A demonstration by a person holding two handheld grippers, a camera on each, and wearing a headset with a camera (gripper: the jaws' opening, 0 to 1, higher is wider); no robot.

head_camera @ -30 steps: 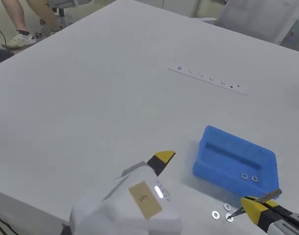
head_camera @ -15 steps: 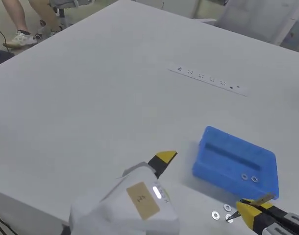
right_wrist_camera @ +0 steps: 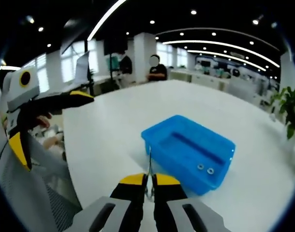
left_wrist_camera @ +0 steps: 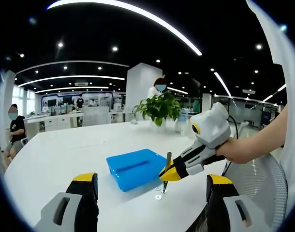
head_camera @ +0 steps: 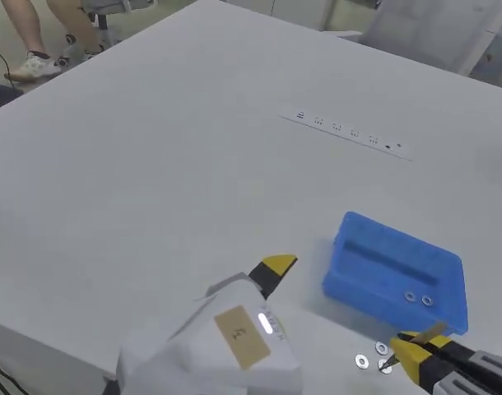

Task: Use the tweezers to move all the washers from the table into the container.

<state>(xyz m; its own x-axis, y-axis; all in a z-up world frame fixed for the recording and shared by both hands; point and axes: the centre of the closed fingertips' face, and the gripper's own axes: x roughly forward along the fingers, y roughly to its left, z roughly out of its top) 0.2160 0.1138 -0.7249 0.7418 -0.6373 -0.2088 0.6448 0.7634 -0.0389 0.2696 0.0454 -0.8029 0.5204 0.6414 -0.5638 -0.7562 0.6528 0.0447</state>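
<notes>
A blue container (head_camera: 395, 276) stands near the table's front right, with two washers (head_camera: 417, 299) inside; the right gripper view shows the container (right_wrist_camera: 191, 147) and those washers (right_wrist_camera: 204, 168) too. Three washers (head_camera: 374, 359) lie on the table just in front of it. My right gripper (head_camera: 407, 346) is shut on the tweezers (head_camera: 397, 357), whose tips point down among those loose washers. Whether the tips hold a washer I cannot tell. In the right gripper view the tweezers (right_wrist_camera: 149, 169) rise from between the shut jaws. My left gripper (left_wrist_camera: 152, 193) is open and holds nothing, hovering left of the container (left_wrist_camera: 135, 166).
A white power strip (head_camera: 346, 133) lies across the far middle of the white table (head_camera: 152, 181). A person's legs and shoes (head_camera: 33, 62) are beyond the far left corner. A potted plant (left_wrist_camera: 159, 107) stands at the table's far end in the left gripper view.
My right gripper has shifted slightly to the left with the tweezers, staying over the loose washers. The left gripper has barely moved.
</notes>
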